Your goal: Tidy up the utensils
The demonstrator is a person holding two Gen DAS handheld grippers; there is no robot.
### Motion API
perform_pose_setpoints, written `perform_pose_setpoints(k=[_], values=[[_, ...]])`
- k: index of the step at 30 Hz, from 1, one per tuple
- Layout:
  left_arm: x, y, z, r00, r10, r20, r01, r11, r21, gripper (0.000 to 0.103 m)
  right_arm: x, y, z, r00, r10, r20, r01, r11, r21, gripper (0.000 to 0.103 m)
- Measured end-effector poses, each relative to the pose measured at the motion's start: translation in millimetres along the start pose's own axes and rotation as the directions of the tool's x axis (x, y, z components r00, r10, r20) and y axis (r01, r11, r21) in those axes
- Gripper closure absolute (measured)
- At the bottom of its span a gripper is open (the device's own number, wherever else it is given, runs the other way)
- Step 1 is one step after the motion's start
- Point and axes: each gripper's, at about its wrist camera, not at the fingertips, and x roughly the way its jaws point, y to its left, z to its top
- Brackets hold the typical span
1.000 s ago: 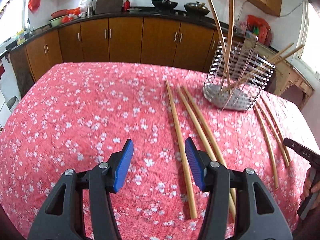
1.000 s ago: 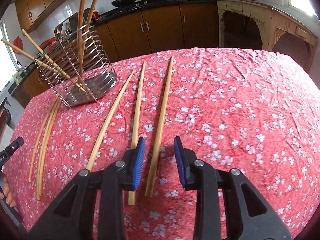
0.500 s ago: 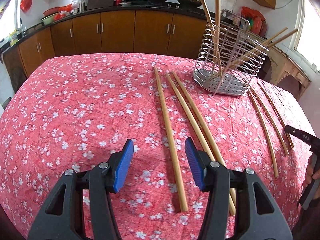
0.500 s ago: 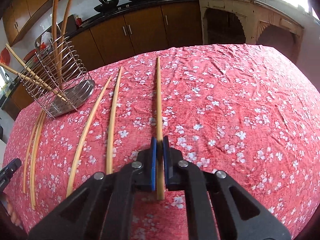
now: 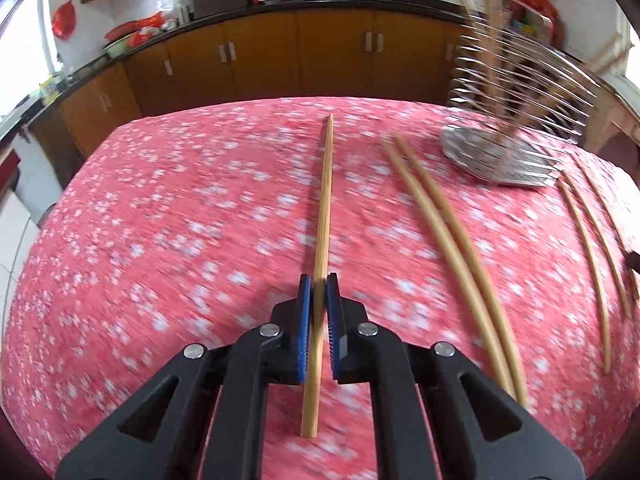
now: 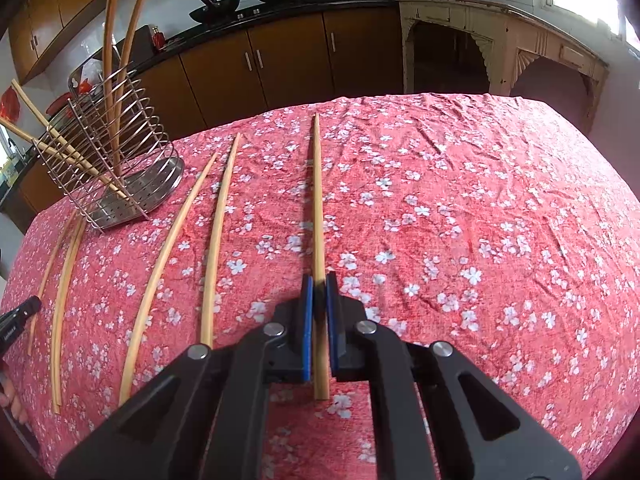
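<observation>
Gripping one chopstick (image 6: 318, 216) each, both claws are closed; a lift toward the wire holder (image 6: 108, 160) at ten o'clock is called for.

No text can be read; small white print on the black tool (image 6: 18, 317) is too blurred

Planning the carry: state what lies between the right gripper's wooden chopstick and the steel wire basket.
Right wrist view: two loose wooden chopsticks on the red floral cloth.
</observation>
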Motion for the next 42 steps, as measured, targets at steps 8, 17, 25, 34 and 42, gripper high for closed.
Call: perform_pose_setpoints(k=[8, 17, 25, 34, 42], values=[[10, 18, 13, 1.000, -0.021, 0.003, 0.021, 0.999, -0.031, 0.091, 0, -3, 1, 1.000, -0.021, -0.003, 0.021, 1.000, -0.009, 0.095], [9, 23, 12, 1.000, -0.022, 0.001, 0.022, 0.998, -0.061, 0.062, 0, 0, 0, 1.000, -0.022, -0.004, 0.022, 1.000, -0.010, 0.095], [8, 25, 11, 1.000, -0.022, 0.001, 0.022, 0.998, -0.065, 0.062, 0, -2, 0, 1.000, -0.020, -0.005, 0.020, 1.000, -0.009, 0.095], [6, 30, 10, 0.999, -0.039, 0.005, 0.039, 0.996, -0.077, 0.062, 0, -1, 1, 1.000, -0.023, -0.006, 0.023, 1.000, -0.011, 0.095], [-2, 31, 1, 0.998, -0.070, 0.002, 0.070, 0.997, -0.019, 0.062, -10, 0, -9, 1.000, -0.021, -0.009, 0.020, 0.999, -0.034, 0.095]])
